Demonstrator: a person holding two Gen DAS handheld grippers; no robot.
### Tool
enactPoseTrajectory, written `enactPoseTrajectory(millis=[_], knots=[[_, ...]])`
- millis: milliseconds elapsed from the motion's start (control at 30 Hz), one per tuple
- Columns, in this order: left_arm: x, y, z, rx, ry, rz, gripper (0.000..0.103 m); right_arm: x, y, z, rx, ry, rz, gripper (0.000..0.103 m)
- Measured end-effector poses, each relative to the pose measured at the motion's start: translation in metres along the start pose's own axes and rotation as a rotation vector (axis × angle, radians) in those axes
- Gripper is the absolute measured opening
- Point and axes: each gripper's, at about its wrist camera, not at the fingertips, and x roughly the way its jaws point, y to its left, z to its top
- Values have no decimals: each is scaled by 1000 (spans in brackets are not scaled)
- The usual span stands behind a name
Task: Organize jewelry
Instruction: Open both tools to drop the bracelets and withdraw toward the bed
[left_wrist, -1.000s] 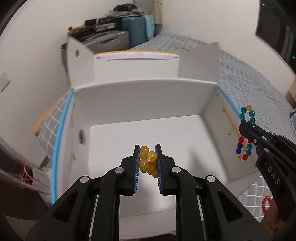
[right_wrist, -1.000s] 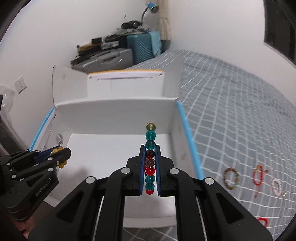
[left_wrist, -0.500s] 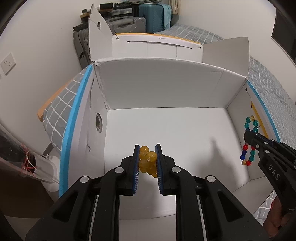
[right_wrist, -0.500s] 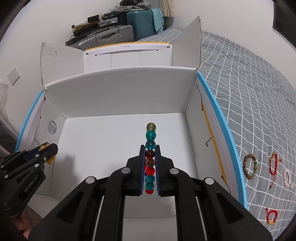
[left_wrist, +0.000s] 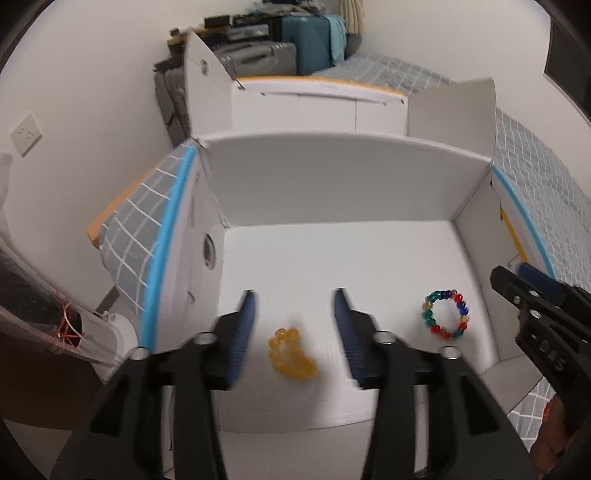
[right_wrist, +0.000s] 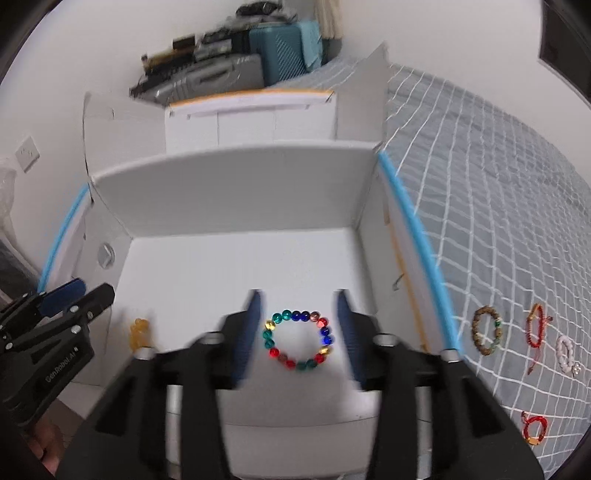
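Observation:
A white cardboard box (left_wrist: 332, 192) stands open on the bed. A yellow bead bracelet (left_wrist: 291, 354) lies bunched on the box floor, below my open left gripper (left_wrist: 295, 325). A multicoloured bead bracelet (right_wrist: 297, 341) lies as a ring on the box floor between the fingers of my open right gripper (right_wrist: 299, 325); it also shows in the left wrist view (left_wrist: 445, 314). The yellow bracelet also shows in the right wrist view (right_wrist: 138, 332). Both grippers hover over the box and hold nothing.
On the grey checked bedspread (right_wrist: 498, 221) right of the box lie a brown bead bracelet (right_wrist: 487, 336), a red cord bracelet (right_wrist: 535, 326), a white one (right_wrist: 567, 354) and a red one (right_wrist: 533, 430). Suitcases (right_wrist: 280, 48) stand behind the box against the wall.
Both grippers have opened and let go. The yellow bracelet and the multicoloured bracelet have dropped onto the box floor. Both grippers have moved further over the box.

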Motion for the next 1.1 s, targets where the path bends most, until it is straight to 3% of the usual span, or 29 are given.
enactPoseTrajectory(millis=[67,133,367,667,800,1100], knots=[[-10,0,-1,-4,-31,10,59,-16,-8,1,16,-41,-9,65],[-19,-1,-3,-6,-56,17,78,-32,-18,0,13,-86,-41,74],[-60,-29,-12,41,-135,-42,94,-71,-78,-6,56,-150,-122,96],[-98,-101,-29,146,-185,-145,97,-97,-172,-32,141,-147,-225,96],[-106,-140,-46,190,-173,-234,97,-105,-207,-50,138,-141,-294,96],[-104,-230,-92,308,-139,-322,97,-118,-289,-97,218,-145,-360,96]])
